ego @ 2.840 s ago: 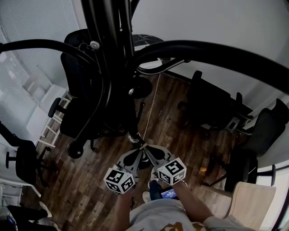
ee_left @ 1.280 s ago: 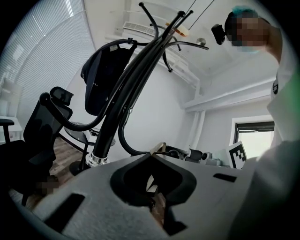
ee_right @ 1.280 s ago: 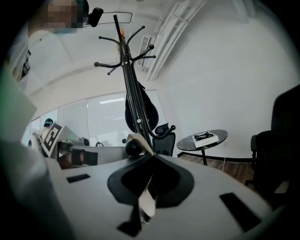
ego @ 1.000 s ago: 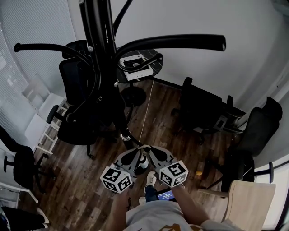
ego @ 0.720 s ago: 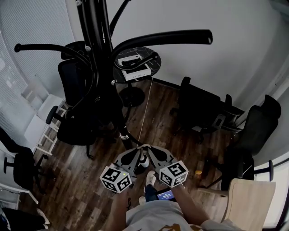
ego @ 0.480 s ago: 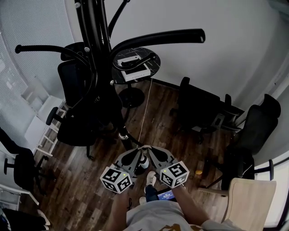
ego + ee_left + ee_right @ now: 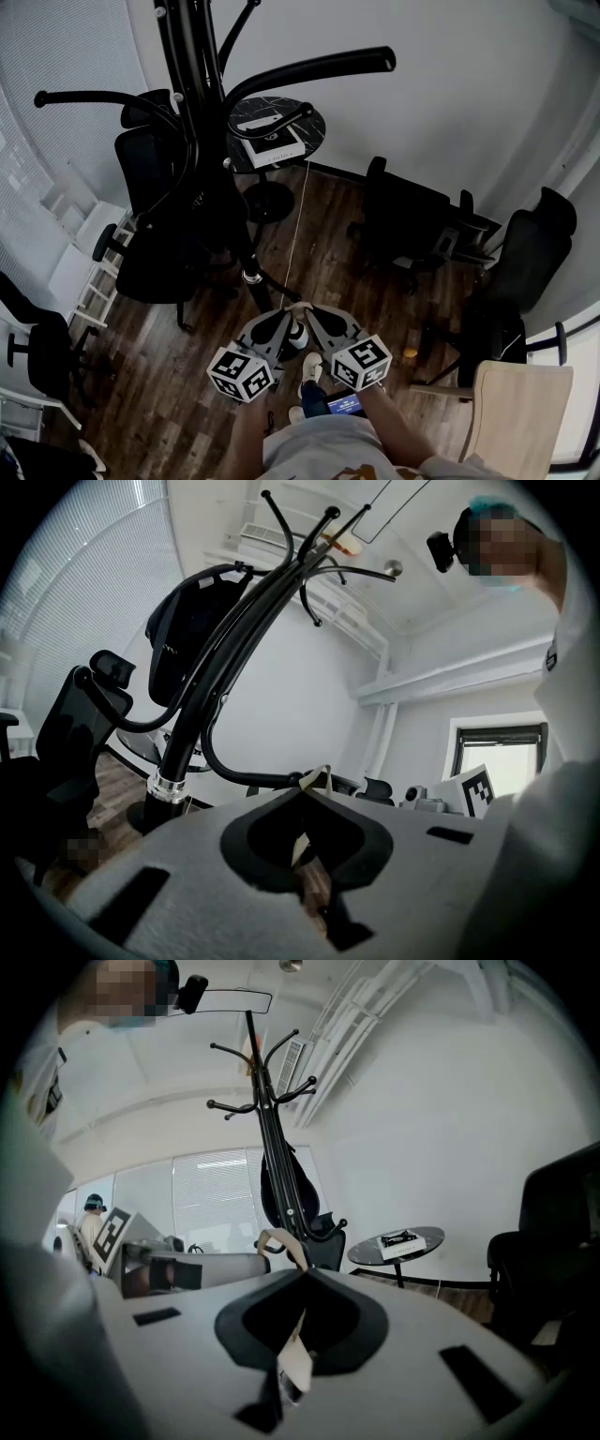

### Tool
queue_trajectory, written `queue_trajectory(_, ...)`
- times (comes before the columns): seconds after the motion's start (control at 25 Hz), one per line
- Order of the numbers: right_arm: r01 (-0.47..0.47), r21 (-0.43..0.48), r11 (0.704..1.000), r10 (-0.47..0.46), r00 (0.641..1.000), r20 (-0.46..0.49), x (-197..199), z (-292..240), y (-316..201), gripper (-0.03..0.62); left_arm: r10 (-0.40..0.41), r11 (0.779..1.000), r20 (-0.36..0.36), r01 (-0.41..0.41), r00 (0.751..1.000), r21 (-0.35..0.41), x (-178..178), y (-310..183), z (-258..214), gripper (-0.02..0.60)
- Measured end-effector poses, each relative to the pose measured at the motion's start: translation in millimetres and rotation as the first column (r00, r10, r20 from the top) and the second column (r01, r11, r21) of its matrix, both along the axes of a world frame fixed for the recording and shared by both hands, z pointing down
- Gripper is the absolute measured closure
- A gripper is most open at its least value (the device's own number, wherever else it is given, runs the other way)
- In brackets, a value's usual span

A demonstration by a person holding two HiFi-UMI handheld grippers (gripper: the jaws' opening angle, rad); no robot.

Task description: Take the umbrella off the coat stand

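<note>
The black coat stand (image 7: 187,84) rises at the upper left of the head view, its curved arms spreading above a wooden floor. A black folded umbrella (image 7: 183,644) hangs along the pole; it also shows in the right gripper view (image 7: 284,1185). In the head view it merges with the dark chair behind it. My left gripper (image 7: 284,317) and right gripper (image 7: 309,314) are held side by side low in front of me. Their tips meet short of the stand's base. Both are shut with nothing held. The stand (image 7: 202,714) is ahead of the left gripper (image 7: 314,782), and further off (image 7: 272,1138) beyond the right gripper (image 7: 286,1258).
A round dark side table (image 7: 272,131) with a white box stands behind the coat stand. Black office chairs (image 7: 408,220) (image 7: 530,267) (image 7: 42,342) ring the room. A beige chair (image 7: 516,412) is at lower right and a white shelf (image 7: 84,262) at left.
The coat stand and its arms have drawn away and shrunk in the head view, showing more floor. Both grippers stay together, shut, in the same spot.
</note>
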State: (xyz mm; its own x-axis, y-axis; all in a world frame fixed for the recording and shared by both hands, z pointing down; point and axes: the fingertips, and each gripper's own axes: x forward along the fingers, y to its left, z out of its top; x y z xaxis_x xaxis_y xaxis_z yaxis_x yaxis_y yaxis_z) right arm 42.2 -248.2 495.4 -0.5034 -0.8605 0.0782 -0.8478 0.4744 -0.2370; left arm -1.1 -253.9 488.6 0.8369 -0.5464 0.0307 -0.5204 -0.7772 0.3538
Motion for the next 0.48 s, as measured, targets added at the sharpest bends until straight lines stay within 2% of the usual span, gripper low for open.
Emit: queue_trajectory(0.48, -0.031, 0.002, 1.000, 0.031, 0.999, -0.011, -4.7, -0.8, 42.8, 0.579, 0.024, 1.000, -0.004, -0.024, 1.000, -0.001, -8.7, 41.9, -0.7, 0.558)
